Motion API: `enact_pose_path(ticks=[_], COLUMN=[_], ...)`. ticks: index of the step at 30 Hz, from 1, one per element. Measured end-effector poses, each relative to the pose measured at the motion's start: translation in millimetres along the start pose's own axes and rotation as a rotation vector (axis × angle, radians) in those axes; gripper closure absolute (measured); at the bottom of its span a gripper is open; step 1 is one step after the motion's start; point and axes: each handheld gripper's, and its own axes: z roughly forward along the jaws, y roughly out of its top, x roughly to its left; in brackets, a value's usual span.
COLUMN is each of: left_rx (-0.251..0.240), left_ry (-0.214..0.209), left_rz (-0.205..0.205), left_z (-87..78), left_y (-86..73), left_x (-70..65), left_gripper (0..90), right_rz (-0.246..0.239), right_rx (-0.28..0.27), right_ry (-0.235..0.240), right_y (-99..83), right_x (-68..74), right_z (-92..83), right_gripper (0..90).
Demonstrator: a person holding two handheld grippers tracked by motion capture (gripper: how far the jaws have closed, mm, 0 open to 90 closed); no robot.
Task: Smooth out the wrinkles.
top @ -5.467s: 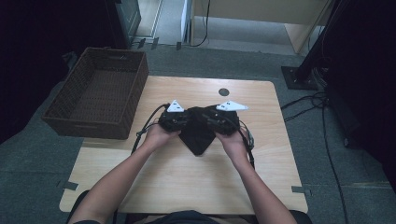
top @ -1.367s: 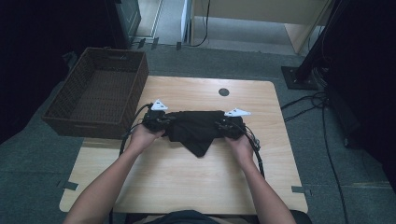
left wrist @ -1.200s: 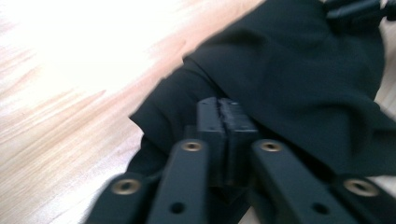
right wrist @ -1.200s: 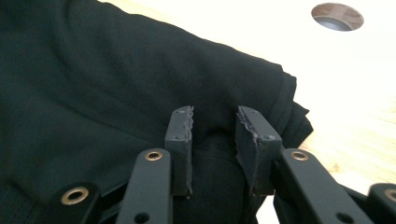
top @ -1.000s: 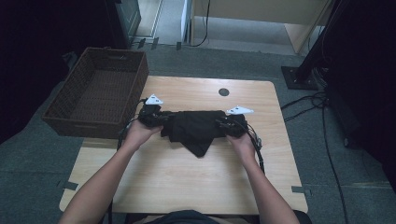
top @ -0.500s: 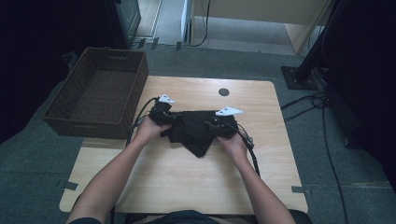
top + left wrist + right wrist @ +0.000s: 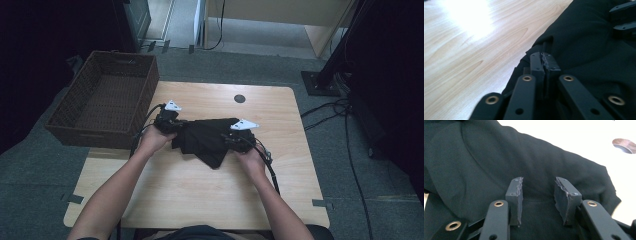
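Lying crumpled near the middle of the wooden table (image 7: 200,200), the black garment (image 7: 210,140), one pointed corner hanging toward 6 o'clock in the high view. At its 9 o'clock edge, the left gripper (image 7: 172,131), held in the left hand (image 7: 152,140), jaws having just been closing and now pressed together. Seen in the left gripper view, pads (image 7: 537,66) meeting face to face right at a fold of the black garment (image 7: 586,50); whether any cloth is pinched between them, cannot tell. At the garment's 3 o'clock edge, the right gripper (image 7: 235,142), held in the right hand (image 7: 252,160), jaws having just been opening. Seen in the right gripper view, pads (image 7: 515,195) standing apart with a clear gap, dark cloth (image 7: 486,157) lying under and beyond them, nothing squeezed. At 10 o'clock off the table's corner, a brown wicker basket (image 7: 65,120), touching the table edge. At 12 o'clock from the garment, a small dark round hole (image 7: 240,98) in the tabletop.
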Motion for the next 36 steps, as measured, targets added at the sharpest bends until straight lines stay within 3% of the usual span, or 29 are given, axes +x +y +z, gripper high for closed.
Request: enact_pose_path(ticks=[2,5,7,8,9,11,13,15,17,19,23,28,30,33,36], left_rx=[-0.008,-0.072,-0.095,-0.067,-0.06,-0.07,-0.048,-0.019,0.007,-0.009,-0.023,-0.042,-0.054,-0.047,-0.043], left_ry=[-0.021,-0.042,-0.063,-0.071,-0.073,-0.089,-0.092,-0.099,-0.102,-0.106,-0.113,-0.101,-0.103,-0.114,-0.103], left_rz=[-0.018,-0.018,-0.004,0.038,0.051,0.044,0.049,0.049,0.061,0.068,0.048,0.026,0.014,0.017,0.018], left_z=[-2.3,-7.4,-8.2,-4.4,-1.8,3.8,11.4,18.7,23.4,23.2,20.8,15.1,13.7,12.2,10.9], left_y=[0.1,3.0,4.3,10.5,13.6,18.2,21.0,19.3,14.1,7.1,-0.4,-12.6,-17.2,-21.8,-23.8], left_x=[3.6,1.7,-0.3,-5.7,-7.3,-8.1,-6.4,-5.7,-7.6,-9.4,-12.7,-22.4,-26.7,-33.4,-40.3], left_gripper=[79.4,71.5,70.1,68.4,67.2,66.1,64.5,62.4,60.4,59.2,58.5,57.0,56.7,55.2,53.3], right_rz=[0.012,0.062,0.068,0.069,0.066,0.066,0.094,0.088,0.06,0.045,0.04,-0.017,-0.013,-0.028,0.013], right_rx=[-0.004,-0.029,-0.048,-0.072,-0.073,-0.063,-0.046,-0.036,-0.031,-0.016,-0.032,-0.029,-0.029,-0.039,-0.049], right_ry=[0.009,0.027,0.029,0.044,0.047,0.063,0.092,0.11,0.098,0.084,0.073,0.049,0.051,0.018,0.025], right_y=[-3.1,-0.7,2.1,8.2,10.9,13.8,12.7,9.1,2.5,-6.0,-17.8,-20.6,-21.6,-21.8,-19.0], right_x=[-3.6,-6.7,-6.3,-1.5,2.9,11.6,19.0,25.5,31.7,33.8,35.0,33.3,31.4,25.8,18.3], right_z=[-3.3,-11.5,-15.3,-20.3,-21.7,-20.2,-15.9,-9.8,-4.9,-1.9,-2.1,0.4,-0.1,2.7,7.4], right_gripper=[58.9,59.0,59.0,59.4,59.8,59.9,59.4,58.3,58.3,59.1,60.6,61.7,62.7,63.4,63.4])
